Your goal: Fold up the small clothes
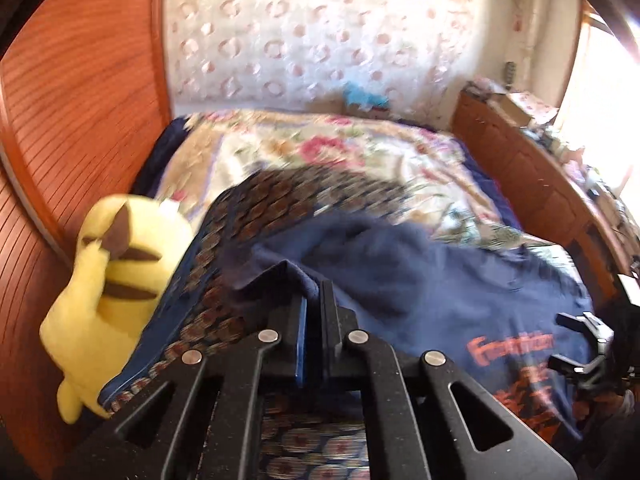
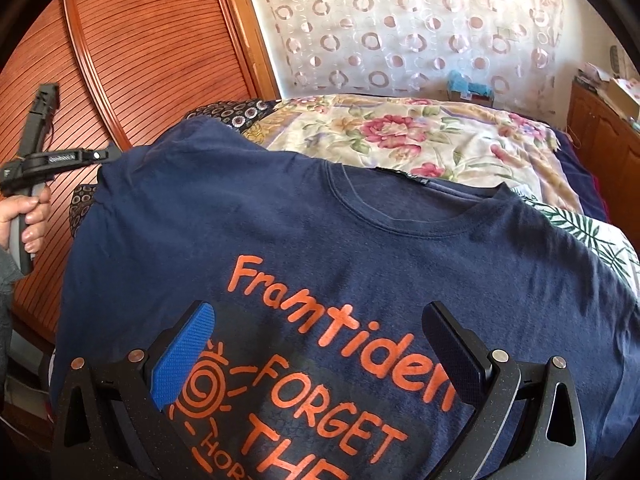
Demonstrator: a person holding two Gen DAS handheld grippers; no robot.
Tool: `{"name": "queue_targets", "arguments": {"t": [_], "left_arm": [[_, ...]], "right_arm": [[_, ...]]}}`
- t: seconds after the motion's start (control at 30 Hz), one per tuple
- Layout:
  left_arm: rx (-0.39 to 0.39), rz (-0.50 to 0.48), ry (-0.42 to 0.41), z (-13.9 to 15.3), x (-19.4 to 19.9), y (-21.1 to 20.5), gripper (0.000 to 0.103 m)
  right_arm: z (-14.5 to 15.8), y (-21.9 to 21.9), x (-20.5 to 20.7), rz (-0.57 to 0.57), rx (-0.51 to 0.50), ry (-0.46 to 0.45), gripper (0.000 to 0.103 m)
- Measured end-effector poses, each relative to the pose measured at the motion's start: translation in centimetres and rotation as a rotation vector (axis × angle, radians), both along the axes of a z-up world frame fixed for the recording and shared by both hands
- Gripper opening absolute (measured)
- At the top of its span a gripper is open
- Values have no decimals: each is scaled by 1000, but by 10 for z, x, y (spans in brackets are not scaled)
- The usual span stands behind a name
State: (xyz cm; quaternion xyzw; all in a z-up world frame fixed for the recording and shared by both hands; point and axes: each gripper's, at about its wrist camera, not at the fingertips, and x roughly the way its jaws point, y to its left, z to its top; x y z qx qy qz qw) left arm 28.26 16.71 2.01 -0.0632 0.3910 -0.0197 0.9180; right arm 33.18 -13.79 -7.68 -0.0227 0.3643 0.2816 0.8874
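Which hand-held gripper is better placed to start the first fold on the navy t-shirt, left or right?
Left, probably. The left hand-held gripper is already shut on the navy t-shirt at its sleeve edge, ready to carry it across. The right hand-held gripper hangs open over the printed chest, holding nothing.

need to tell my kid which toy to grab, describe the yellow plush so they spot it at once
Start at the bed with the floral bedspread and go to its side by the slatted wooden wardrobe. There, beside the navy t-shirt, lies the yellow plush. It is the only bright yellow thing there, with brown stripes.
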Motion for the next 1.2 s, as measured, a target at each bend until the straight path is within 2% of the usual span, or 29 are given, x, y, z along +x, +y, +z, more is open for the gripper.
{"name": "queue_targets", "arguments": {"t": [0.17,0.37,0.43,0.47,0.6,0.7,0.77,0.83,0.87,1.03,1.2], "left_arm": [[-5,-157,-48,26,-1,-66,6],[-30,-335,-12,16,-7,-139,7],[-11,-353,-1,10,-11,-149,16],[2,-351,-4,8,-13,-150,20],[-3,-327,-16,4,-26,-136,44],[-5,-302,-9,-1,-37,-125,44],[3,-273,8,-6,-44,-115,46],[-3,-253,0,-13,-49,-109,77],[-11,-245,-7,-14,-53,-104,79],[8,-197,-17,-17,-60,-89,79],[19,-133,-51,-12,-66,-75,79]], "right_arm": [[3,-6,-8,-33,6,-19,103],[2,-17,-24,-87,11,-26,103],[2,-19,-29,-103,9,-23,103],[2,-19,-32,-109,5,-22,103],[1,-20,-40,-130,-12,-15,103],[2,-16,-43,-135,-15,-9,102],[6,-15,-39,-126,-10,-8,96],[9,-9,-37,-106,-3,-7,91],[11,-5,-35,-92,1,-4,88],[22,30,-22,-11,-21,-26,85],[33,80,0,100,-32,-29,75]]}}
